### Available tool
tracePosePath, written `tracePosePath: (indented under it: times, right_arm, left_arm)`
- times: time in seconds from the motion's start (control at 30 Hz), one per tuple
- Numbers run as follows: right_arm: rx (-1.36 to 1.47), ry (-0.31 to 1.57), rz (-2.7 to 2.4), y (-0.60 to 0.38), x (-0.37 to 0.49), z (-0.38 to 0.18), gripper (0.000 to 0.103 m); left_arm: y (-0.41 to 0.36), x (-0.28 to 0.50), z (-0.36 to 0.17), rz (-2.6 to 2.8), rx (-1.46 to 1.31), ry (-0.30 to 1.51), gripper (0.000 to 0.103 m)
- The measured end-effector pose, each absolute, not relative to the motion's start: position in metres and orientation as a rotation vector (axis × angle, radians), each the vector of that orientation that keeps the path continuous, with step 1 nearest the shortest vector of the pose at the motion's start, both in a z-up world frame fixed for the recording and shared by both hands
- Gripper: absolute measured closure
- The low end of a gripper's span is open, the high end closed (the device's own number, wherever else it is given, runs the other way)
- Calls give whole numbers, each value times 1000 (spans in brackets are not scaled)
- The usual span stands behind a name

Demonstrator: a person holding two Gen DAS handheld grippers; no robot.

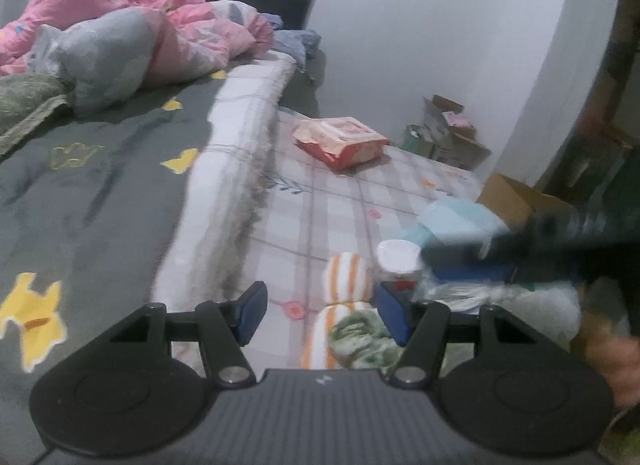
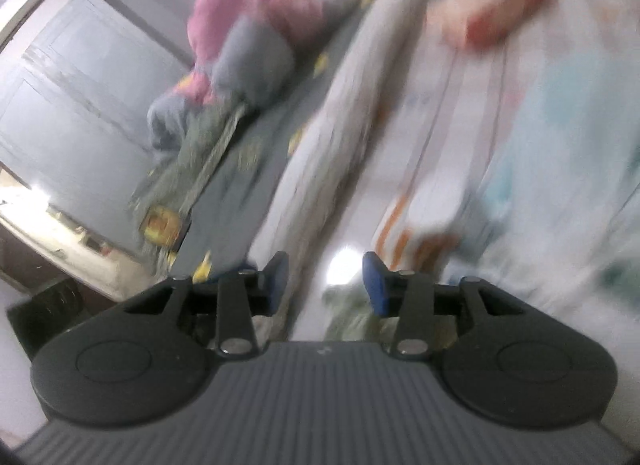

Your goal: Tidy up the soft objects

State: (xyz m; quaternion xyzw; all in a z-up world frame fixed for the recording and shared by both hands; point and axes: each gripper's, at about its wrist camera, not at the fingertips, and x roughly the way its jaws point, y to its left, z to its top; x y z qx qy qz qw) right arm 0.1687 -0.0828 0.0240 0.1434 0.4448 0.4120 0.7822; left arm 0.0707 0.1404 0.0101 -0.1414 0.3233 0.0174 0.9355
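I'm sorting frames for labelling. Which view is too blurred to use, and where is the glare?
Right wrist view: heavy motion smear throughout, only the right gripper sharp, and a glare spot just ahead of its open jaws. Left wrist view: mostly clear, the wipes pack readable, smear only at the right edge; fisheye bends the wall.

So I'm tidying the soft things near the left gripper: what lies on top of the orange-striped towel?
A crumpled green cloth covers the orange-striped towel at its near end; what the cloth hides cannot be seen.

Both wrist fisheyes look forward and down over the bed point(image 1: 100, 193), sharing the orange-striped towel point(image 1: 348, 277) close below.
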Motion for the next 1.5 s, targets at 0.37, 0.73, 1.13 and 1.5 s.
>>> tracePosePath:
  times: [0.37, 0.73, 1.13, 1.5]
  right_arm:
    - [-249, 929, 778, -21, 200, 4, 51]
    - [-228, 956, 756, -14, 206, -13, 52]
    - [272, 1002, 902, -64, 204, 38, 53]
    - [624, 1416, 1120, -66, 149, -12, 53]
  left_arm:
    - [99, 111, -29, -28, -141, 778, 45]
    - [110, 105, -40, 18, -154, 808, 44]
    - [108, 55, 4, 5, -141, 631, 29]
    - [98, -29, -11, -53, -116, 568, 8]
